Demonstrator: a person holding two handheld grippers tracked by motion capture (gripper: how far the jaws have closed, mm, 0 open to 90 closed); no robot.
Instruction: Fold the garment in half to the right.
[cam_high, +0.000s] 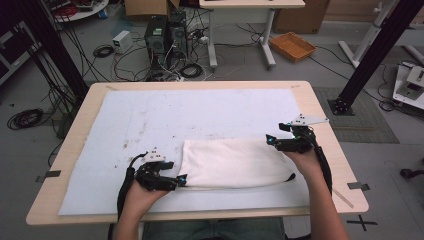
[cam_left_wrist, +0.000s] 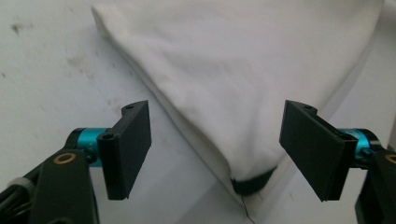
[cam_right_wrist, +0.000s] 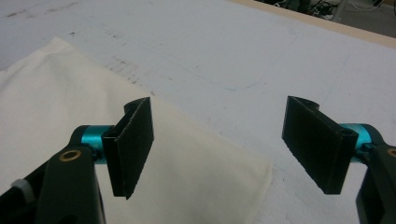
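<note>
A folded cream cloth (cam_high: 235, 162) lies on the white mat (cam_high: 150, 120) at the near middle of the table. My left gripper (cam_high: 181, 180) is at the cloth's near left corner. Its jaws stand open in the left gripper view (cam_left_wrist: 219, 154), astride the pointed corner of the cloth (cam_left_wrist: 243, 70), which has a dark trim (cam_left_wrist: 252, 184) at its tip; the pads do not press on it. My right gripper (cam_high: 273, 140) is at the cloth's far right corner. It is open (cam_right_wrist: 219, 149) just above that corner of the cloth (cam_right_wrist: 70, 116), with nothing between the pads.
The mat covers most of the wooden table (cam_high: 325, 130) and carries grey smudges. Beyond the far edge the floor holds computer towers (cam_high: 165, 32), tangled cables (cam_high: 125, 55) and an orange basket (cam_high: 292, 46). A black post (cam_high: 370, 55) stands at the right.
</note>
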